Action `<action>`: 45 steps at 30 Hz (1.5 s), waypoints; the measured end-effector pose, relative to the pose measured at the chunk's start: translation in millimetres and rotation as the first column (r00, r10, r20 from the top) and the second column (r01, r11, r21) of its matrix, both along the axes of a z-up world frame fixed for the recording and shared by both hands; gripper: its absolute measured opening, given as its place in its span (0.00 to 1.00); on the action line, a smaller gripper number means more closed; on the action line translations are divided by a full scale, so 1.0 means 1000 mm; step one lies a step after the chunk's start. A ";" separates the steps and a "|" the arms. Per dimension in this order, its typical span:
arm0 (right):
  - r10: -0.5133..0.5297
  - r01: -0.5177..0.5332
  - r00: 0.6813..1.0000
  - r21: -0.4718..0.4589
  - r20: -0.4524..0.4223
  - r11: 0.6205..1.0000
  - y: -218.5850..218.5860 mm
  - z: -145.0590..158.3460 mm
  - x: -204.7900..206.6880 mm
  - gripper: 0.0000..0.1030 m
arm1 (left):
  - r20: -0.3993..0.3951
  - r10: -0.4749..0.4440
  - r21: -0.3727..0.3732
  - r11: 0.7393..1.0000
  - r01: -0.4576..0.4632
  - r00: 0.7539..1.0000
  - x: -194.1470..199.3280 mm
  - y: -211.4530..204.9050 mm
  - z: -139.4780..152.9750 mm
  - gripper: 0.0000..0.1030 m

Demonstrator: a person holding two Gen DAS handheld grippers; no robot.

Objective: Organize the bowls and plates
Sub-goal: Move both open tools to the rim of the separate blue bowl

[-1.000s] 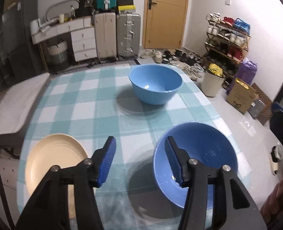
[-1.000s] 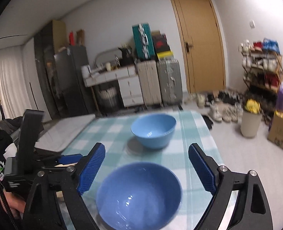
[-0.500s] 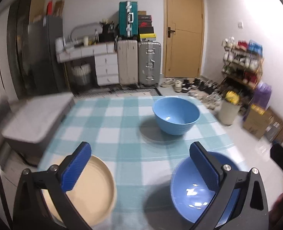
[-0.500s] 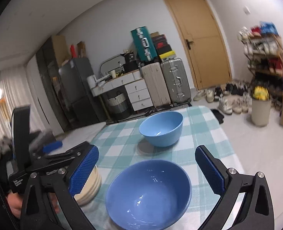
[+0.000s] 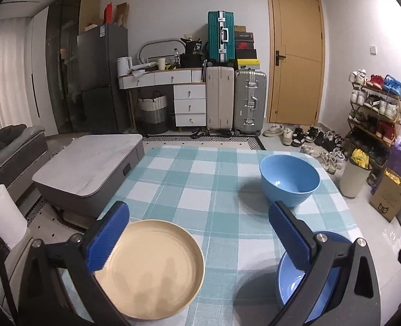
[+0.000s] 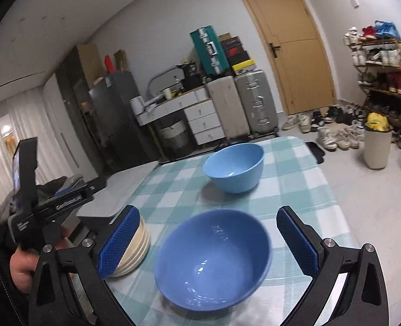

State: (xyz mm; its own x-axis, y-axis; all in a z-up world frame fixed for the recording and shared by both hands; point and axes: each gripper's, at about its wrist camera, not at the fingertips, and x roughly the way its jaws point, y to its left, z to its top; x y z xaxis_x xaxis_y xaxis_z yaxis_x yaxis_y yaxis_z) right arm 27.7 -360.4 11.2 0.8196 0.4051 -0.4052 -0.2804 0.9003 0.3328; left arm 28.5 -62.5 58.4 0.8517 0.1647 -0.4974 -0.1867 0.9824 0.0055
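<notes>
- Since a second ago the left gripper [image 5: 199, 236] has spread its fingers [image 5: 108, 237] from a narrow gap to a wide one, and its view has swung left so the cream plate [image 5: 151, 269] now sits between them rather than off to the side.
- Left wrist view: the left fingers stand wide apart and hold nothing; the cream plate lies on the checked table [image 5: 214, 187] at the near edge, the left pad overlapping its rim in the picture — contact cannot be told. A light blue bowl [image 5: 289, 180] stands upright farther back on the right, well apart from the plate. A darker blue bowl [image 5: 295, 285] sits near the right corner, partly hidden behind the right finger.
- Right wrist view: the right gripper [image 6: 205, 241] is also fully spread and empty, with the darker blue bowl [image 6: 214, 258] lying between its fingers [image 6: 297, 244], touching neither. The light blue bowl [image 6: 234, 167] stands beyond it. At the left, cream plates [image 6: 133, 247] show as a stack — edges ribbed — just beside the left pad, and a hand [image 6: 23, 267] holds the other gripper.
</notes>
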 end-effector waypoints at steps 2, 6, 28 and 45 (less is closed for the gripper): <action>-0.027 0.026 0.999 -0.029 -0.029 0.999 -0.002 0.000 0.002 1.00 | -0.013 0.002 -0.002 1.000 -0.002 1.000 -0.001 0.001 -0.001 1.00; -0.116 0.104 0.984 -0.096 -0.132 0.990 -0.001 -0.003 0.009 1.00 | -0.064 -0.010 -0.030 1.000 0.008 0.998 0.005 0.005 -0.005 1.00; 0.043 -0.073 0.988 -0.205 -0.146 0.976 0.018 0.034 0.088 1.00 | -0.274 -0.210 -0.194 0.968 0.160 0.939 0.113 0.010 0.004 1.00; 0.090 -0.097 0.841 0.015 -0.533 0.995 0.000 0.006 0.270 0.85 | -0.544 -0.308 -0.189 0.951 0.243 0.781 0.265 -0.043 -0.046 0.99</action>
